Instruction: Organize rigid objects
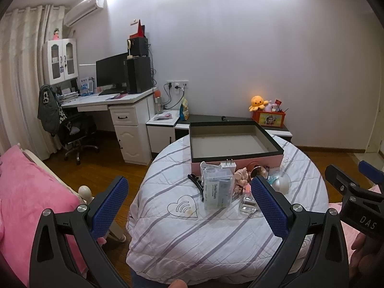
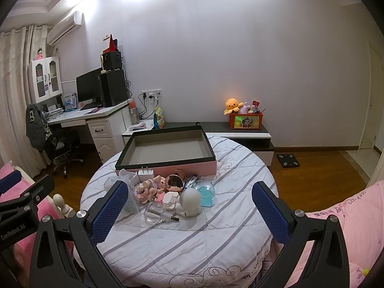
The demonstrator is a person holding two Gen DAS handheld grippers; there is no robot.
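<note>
Round table (image 2: 192,244) covered with a striped white quilt, seen from both wrist cameras. At 12 o'clock on the tabletop stands the pink tray (image 2: 168,166), a shallow open box with a dark rim and a bare grey floor. The loose items lie in a cluster just in front of its near wall, toward the table's centre.

Items of the cluster: a white charger plug (image 2: 146,174) with prongs up, touching the tray wall; a clear dental-floss box (image 1: 217,189) standing upright at 9 o'clock of the cluster; a black hair clip (image 1: 196,184) lying just beside the floss box at its 9 o'clock; pink figurines (image 2: 150,189) piled at the middle; a round rose-gold compact (image 2: 175,181) tilted against them; a white block piece (image 2: 171,198); a white round gadget (image 2: 190,200); a clear dome with blue inside (image 2: 205,192) at 3 o'clock of the cluster; a small glass bottle (image 2: 159,214) lying on its side at 6 o'clock.

Left gripper (image 1: 189,206): fingers wide apart, holding nothing, hanging over the near edge of the table. Right gripper (image 2: 189,208): fingers likewise spread wide, holding nothing, with the cluster framed between them.

Background: a white desk (image 1: 129,117) with a monitor (image 1: 111,73) at 10 o'clock, an orange plush octopus (image 2: 231,105) on a low cabinet at 1 o'clock.
</note>
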